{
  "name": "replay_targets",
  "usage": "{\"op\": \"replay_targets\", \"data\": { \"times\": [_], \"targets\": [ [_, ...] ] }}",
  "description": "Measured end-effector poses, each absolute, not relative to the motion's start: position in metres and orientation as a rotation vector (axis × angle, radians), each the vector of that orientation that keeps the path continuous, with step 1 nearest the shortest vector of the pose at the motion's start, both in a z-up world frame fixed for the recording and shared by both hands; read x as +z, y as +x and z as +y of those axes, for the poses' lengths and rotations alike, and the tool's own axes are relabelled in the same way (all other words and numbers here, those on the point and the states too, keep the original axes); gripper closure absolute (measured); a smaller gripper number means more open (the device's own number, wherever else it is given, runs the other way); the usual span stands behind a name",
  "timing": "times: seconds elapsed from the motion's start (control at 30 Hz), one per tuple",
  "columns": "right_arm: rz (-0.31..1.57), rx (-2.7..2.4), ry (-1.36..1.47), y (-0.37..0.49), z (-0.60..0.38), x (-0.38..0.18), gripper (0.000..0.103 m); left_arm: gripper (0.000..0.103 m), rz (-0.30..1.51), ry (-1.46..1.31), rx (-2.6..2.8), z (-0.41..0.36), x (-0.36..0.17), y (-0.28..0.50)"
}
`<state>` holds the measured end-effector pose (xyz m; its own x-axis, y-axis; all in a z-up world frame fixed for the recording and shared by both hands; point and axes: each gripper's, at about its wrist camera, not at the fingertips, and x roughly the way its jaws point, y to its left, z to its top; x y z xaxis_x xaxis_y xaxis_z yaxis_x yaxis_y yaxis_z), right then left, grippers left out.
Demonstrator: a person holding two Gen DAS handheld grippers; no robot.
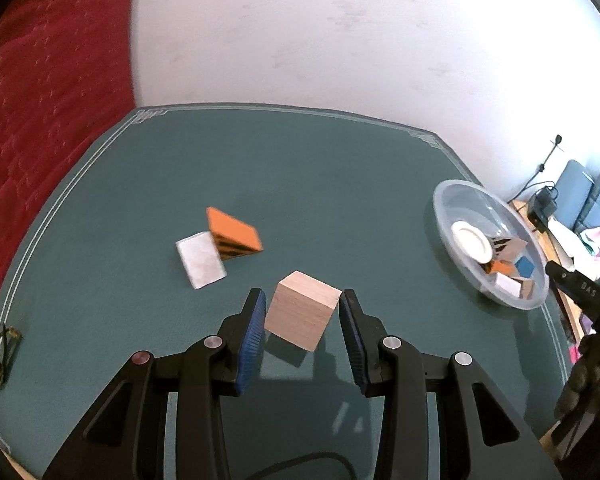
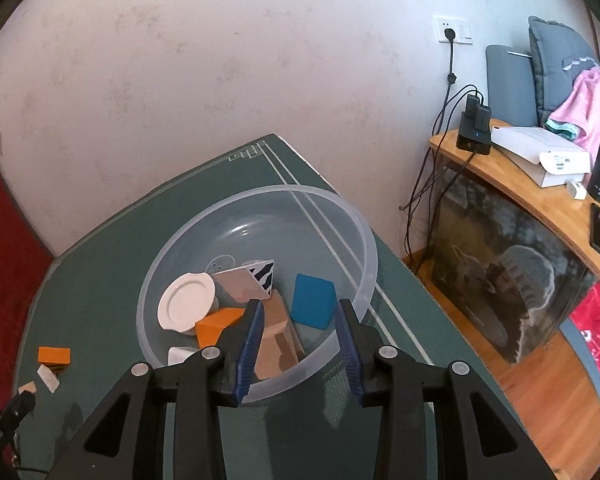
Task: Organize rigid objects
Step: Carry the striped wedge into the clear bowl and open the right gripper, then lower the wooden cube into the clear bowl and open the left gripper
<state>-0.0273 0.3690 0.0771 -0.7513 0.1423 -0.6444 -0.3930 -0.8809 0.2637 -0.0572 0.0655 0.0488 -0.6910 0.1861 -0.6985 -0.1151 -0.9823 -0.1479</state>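
On the left of the green surface (image 1: 320, 168), toward its middle, an orange block (image 1: 232, 229) with a black-striped side leans against a flat white block (image 1: 200, 259), the two touching; both look like painted wood, stiff and light, with smooth faces that could slip, so each is best taken across two parallel flat sides and not by an edge. Nearer, the left gripper (image 1: 303, 322) has a plain wooden cube (image 1: 302, 310) between its jaws, which stand only as wide as the cube; it sits tilted, caught corner-wise, with a shadow beneath it, so it appears lifted clear of the surface. Bare wood should give the ribbed blue pads fair friction, but a hold across corners may let it twist, so a steady carry seems wise. To the right, near the surface's right edge, stands the clear plastic bowl (image 1: 448, 216), thin-walled, probably light and easy to shove. In the right wrist view it holds a small white plate (image 2: 186, 300), possibly breakable, a blue block (image 2: 314, 300), an orange block, a black-and-white striped block (image 2: 265, 273) and several tan ones (image 2: 274, 350). The right gripper (image 2: 300, 322) hangs over the bowl's near rim with its jaws part open and nothing held; blocks merely lie below the gap. Blocks dropped in should land clear of the plate.
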Motion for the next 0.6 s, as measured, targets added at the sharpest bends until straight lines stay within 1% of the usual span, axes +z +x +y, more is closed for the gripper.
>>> {"op": "replay_targets", "data": {
  "times": [0.2, 0.6],
  "targets": [
    [0.511, 2.648, -0.875, -0.022, 0.367, 0.075, 0.063, 0.064, -0.098, -1.138, 2.696, 0.095, 0.057, -0.063],
    [0.534, 2.630, -0.771, -0.011, 0.371, 0.073, 0.061, 0.064, -0.013, -1.083, 2.585, 0.164, 0.077, -0.080]
  ]
}}
